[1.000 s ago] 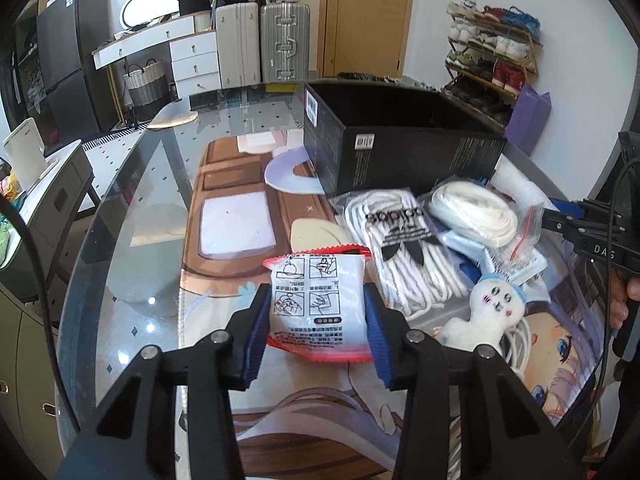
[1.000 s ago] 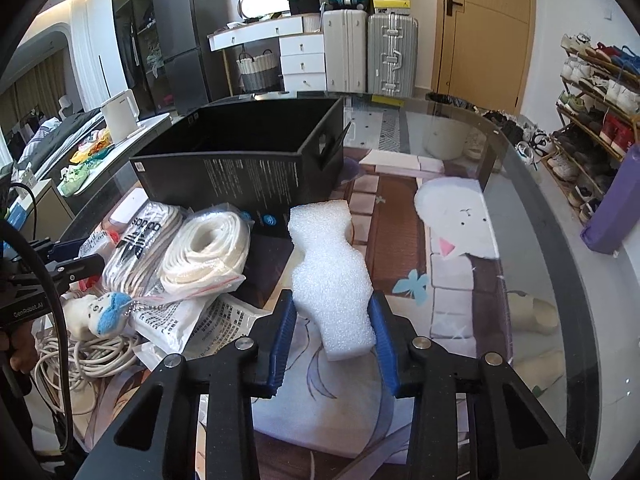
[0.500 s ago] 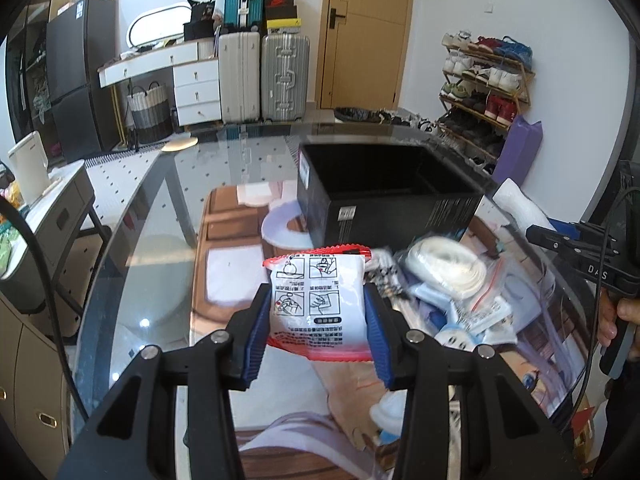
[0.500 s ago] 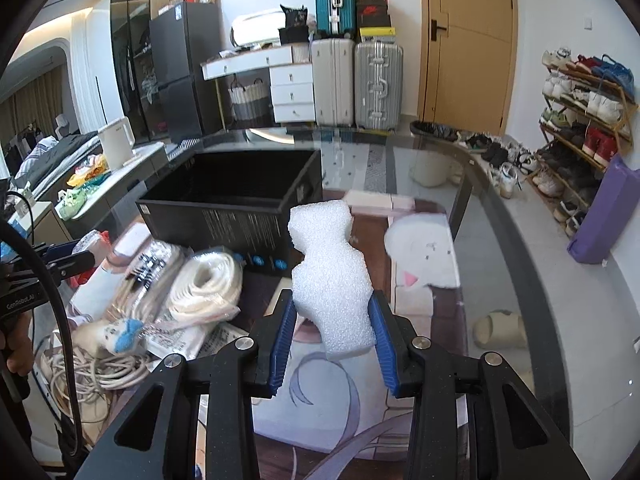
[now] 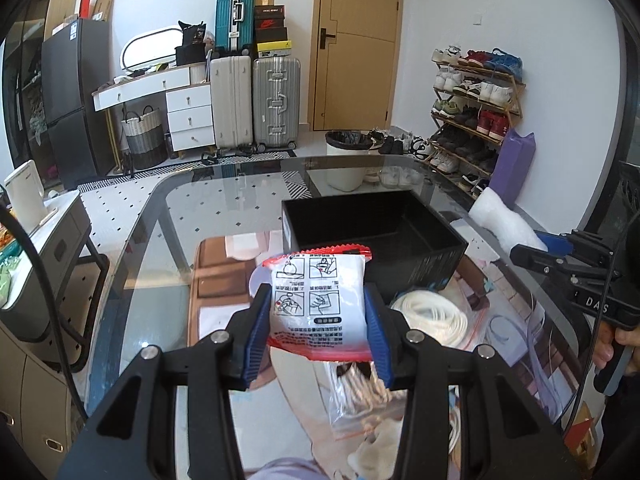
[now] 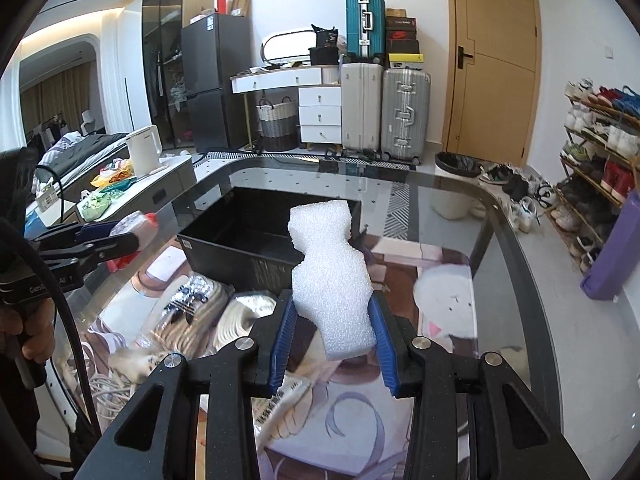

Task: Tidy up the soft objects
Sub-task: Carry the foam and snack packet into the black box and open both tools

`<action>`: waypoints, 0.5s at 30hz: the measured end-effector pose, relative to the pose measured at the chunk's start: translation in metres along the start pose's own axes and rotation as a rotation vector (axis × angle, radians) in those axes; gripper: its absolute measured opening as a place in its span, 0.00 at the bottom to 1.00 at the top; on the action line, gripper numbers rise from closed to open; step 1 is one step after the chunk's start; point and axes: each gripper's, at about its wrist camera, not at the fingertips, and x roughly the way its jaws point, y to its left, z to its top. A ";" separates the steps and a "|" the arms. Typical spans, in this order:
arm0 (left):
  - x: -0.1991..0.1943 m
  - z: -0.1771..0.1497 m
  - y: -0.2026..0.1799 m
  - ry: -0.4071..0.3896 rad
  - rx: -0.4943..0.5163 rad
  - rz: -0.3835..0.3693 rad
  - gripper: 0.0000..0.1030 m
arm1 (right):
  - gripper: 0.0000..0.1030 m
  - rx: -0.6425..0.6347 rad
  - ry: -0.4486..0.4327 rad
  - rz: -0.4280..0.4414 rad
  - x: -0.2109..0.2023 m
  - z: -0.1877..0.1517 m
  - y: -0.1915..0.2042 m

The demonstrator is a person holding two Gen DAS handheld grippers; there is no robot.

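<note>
Left wrist view: my left gripper (image 5: 319, 319) pinches a red-edged packet (image 5: 319, 304) above the glass table (image 5: 160, 280)

my right gripper (image 6: 334, 338) squeezes a white foam piece (image 6: 330, 276); black box (image 6: 248, 240) sits just beyond

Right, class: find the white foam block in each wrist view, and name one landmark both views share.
Left wrist view: the white foam block sits at the right edge, held in the right tool, beyond the black box.
Right wrist view: the foam block stands centre frame, clamped between the blue pads.
Shared landmark: the black box on the glass table.
</note>
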 end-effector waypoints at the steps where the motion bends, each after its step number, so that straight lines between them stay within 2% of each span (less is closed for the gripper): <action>1: 0.002 0.003 0.000 -0.002 0.000 0.000 0.42 | 0.36 -0.002 0.000 0.005 0.000 0.002 0.001; 15: 0.024 0.029 -0.008 0.006 0.011 -0.001 0.42 | 0.36 -0.046 0.028 0.050 0.027 0.028 0.015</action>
